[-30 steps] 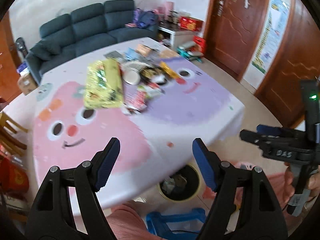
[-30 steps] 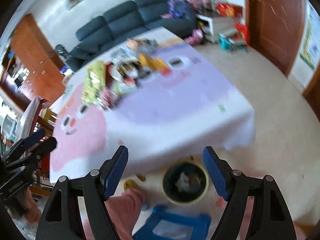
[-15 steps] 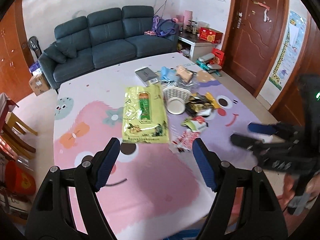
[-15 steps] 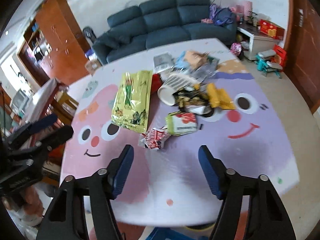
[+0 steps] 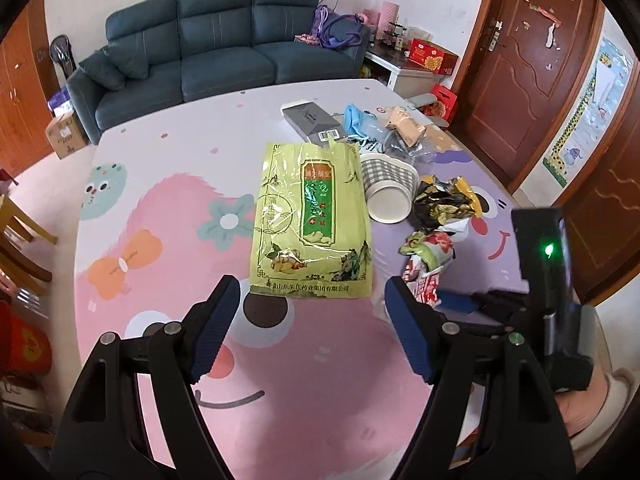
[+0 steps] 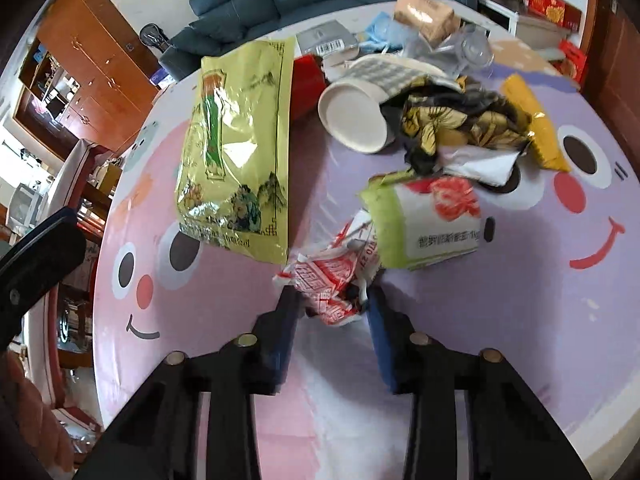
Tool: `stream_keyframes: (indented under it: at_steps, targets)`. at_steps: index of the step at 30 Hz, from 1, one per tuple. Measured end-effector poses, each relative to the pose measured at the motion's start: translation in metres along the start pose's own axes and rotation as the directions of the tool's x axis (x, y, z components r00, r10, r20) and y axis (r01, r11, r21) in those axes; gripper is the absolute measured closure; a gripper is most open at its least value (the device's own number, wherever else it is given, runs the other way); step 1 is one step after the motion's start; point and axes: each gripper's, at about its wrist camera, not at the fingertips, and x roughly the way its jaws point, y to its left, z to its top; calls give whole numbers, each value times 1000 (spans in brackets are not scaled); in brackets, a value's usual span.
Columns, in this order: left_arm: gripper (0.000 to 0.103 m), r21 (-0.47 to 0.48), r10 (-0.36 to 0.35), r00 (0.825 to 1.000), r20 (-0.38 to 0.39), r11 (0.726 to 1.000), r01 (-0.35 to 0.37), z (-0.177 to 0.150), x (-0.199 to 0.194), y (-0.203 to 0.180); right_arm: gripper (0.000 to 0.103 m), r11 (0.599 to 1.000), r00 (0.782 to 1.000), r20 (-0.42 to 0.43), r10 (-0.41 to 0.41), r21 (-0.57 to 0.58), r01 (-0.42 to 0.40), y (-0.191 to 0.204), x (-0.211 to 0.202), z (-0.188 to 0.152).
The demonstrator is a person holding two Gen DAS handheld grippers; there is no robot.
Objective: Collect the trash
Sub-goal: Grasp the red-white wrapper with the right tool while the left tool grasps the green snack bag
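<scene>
A pile of trash lies on the cartoon tablecloth [image 5: 160, 240]. A big yellow-green bag [image 5: 312, 220] lies flat ahead of my open, empty left gripper [image 5: 312, 320]. In the right wrist view my right gripper [image 6: 332, 304] has its jaws narrowed around a crumpled red-and-white wrapper [image 6: 328, 280], with the fingers blurred; the pads are at its sides, and contact is unclear. The wrapper also shows in the left wrist view [image 5: 424, 280]. Behind it lie a green-and-white packet [image 6: 424, 224], a paper cup [image 6: 360, 112] and black-and-gold wrappers [image 6: 452, 120].
Further back on the table are a grey box [image 5: 312, 120], blue plastic [image 5: 356, 120] and a tan packet [image 6: 424, 16]. A yellow packet [image 6: 536, 128] lies right of the pile. A blue sofa [image 5: 224, 40] stands behind the table and a wooden door [image 5: 524, 72] at right.
Both grippers have moved up from the bin at the table's front edge to over the table. The right gripper has come down onto the red-and-white wrapper and its jaws have narrowed.
</scene>
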Motion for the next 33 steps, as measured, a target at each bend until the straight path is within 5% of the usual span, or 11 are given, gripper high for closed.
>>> stream_keyframes:
  at_steps: [2,18,21,23,33]
  targets:
    - [31,-15,-9,1000,-8,1000,9,3,8,3,86,1000,1000,-12,9,-14,-9,-1,2,0]
    - [31,-147,-79,990,-119,987,61,45,80,5,89,994,983,149,106,-53,-99,-15,-97,25]
    - [29,-132,-48,989,-143,991,29,53,98,2,90,994,982,160,102,-55,-94,-19,-99,30]
    - [14,-115,-1,988,-157,993,-18,56,111,-2,90,994,983,152,106,-49,-99,-21,-94,30]
    - [12,-96,164,967,-195,978,-185,61,160,-17,90,994,988,116,104,-49,-99,-28,-67,20]
